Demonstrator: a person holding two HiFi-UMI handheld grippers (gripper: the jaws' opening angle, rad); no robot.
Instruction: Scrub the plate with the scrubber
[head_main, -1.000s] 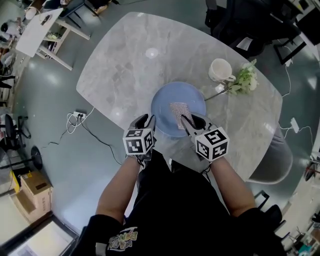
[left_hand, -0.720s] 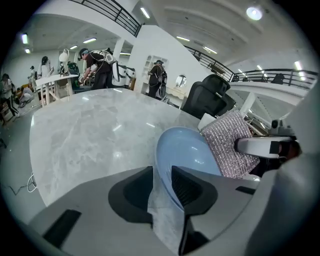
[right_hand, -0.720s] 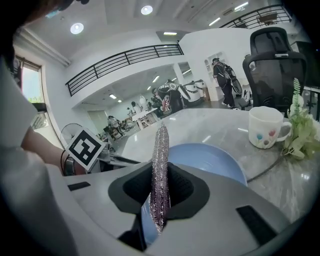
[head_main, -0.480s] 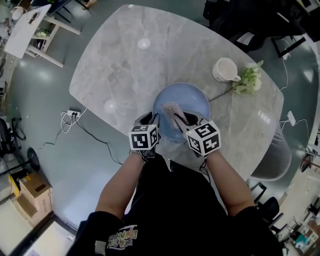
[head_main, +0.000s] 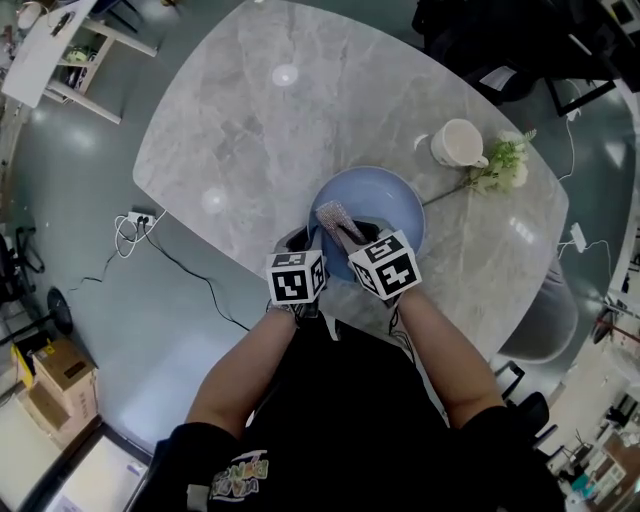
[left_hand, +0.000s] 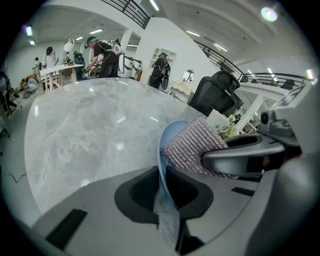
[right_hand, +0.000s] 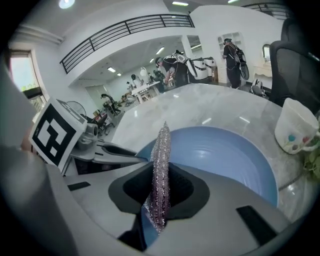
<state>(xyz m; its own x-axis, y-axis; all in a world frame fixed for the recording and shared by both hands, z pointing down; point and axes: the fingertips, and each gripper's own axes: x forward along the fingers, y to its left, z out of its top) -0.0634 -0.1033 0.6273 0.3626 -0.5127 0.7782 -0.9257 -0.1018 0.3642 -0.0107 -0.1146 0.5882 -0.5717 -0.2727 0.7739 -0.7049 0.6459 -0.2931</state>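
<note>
A blue plate (head_main: 385, 205) lies near the front edge of the marble table (head_main: 250, 120). My left gripper (head_main: 305, 240) has just been closing, and its jaws are now shut on the plate's near left rim. In the left gripper view that rim (left_hand: 162, 160) runs edge-on between the pads. My right gripper (head_main: 350, 236) is shut on a silvery mesh scrubber (head_main: 337, 220), which sticks up over the plate's near left part. The right gripper view has the scrubber (right_hand: 161, 165) edge-on between the jaws, above the plate (right_hand: 230, 155). From the left gripper view the scrubber (left_hand: 192, 145) hangs close beside the held rim.
A white cup (head_main: 455, 143) and a sprig of white flowers (head_main: 498, 162) lie behind the plate on the right. A grey chair (head_main: 552, 312) stands at the table's right edge. Cables (head_main: 135, 222) lie on the floor at the left. People stand far off.
The left gripper has closed onto the plate's rim. The right gripper has carried the scrubber down and to the left, nearer to the left gripper.
</note>
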